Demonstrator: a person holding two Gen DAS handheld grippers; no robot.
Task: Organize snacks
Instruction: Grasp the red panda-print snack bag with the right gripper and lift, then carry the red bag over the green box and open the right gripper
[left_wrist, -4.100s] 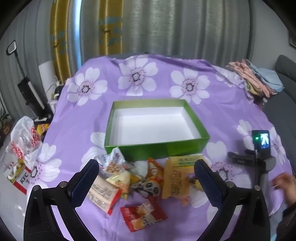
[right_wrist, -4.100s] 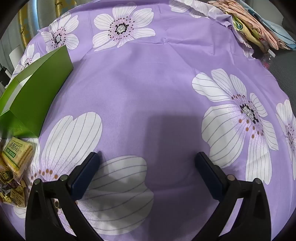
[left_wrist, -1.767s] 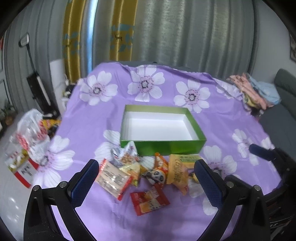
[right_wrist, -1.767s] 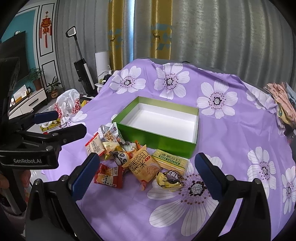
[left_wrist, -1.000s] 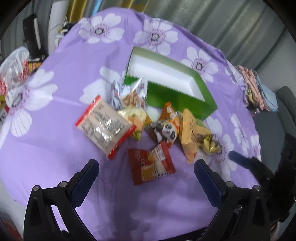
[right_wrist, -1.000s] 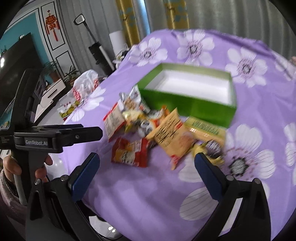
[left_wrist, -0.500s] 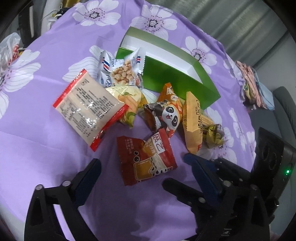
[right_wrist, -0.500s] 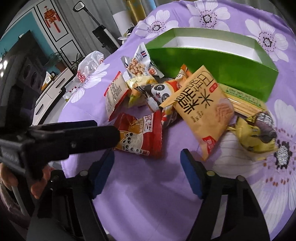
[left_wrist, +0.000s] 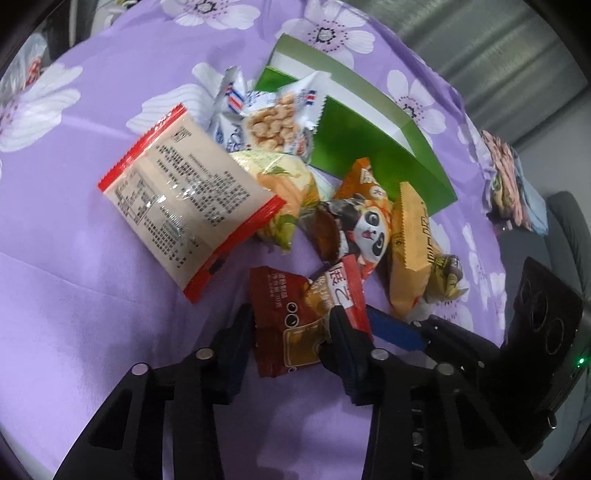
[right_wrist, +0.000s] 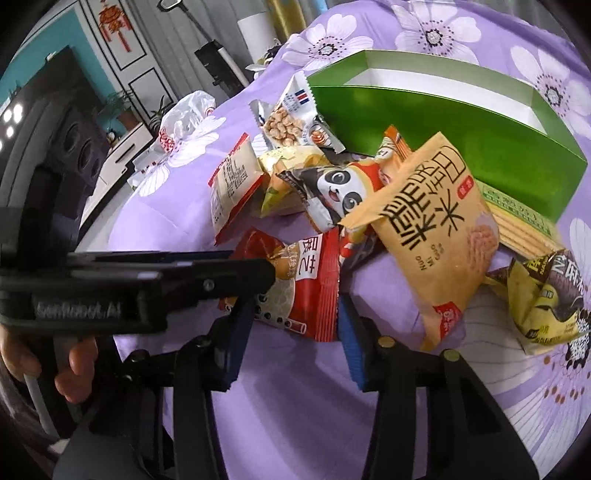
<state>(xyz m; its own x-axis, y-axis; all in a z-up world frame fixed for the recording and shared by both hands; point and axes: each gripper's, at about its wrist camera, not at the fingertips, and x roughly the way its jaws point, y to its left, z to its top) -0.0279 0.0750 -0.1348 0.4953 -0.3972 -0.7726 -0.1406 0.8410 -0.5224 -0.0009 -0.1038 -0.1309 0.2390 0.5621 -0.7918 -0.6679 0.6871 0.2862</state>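
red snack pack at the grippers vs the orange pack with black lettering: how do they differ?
The red snack pack is red with a drink picture; the orange pack is plain orange with big black characters. The red snack pack sits between the jaws of both the left gripper and right gripper, both just closing; the orange pack is untouched. The orange pack looks larger. Both lie outside the green box.

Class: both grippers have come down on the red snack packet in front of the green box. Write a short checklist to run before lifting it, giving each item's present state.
1. Left gripper fingers around the red packet: ok; jaws have just been closing.
2. Right gripper on the same packet: ok, also closing.
3. Firm grip by both: cannot tell.
4. Panda packet overlaps the red packet's far edge: not ok.
5. Green box open: ok.
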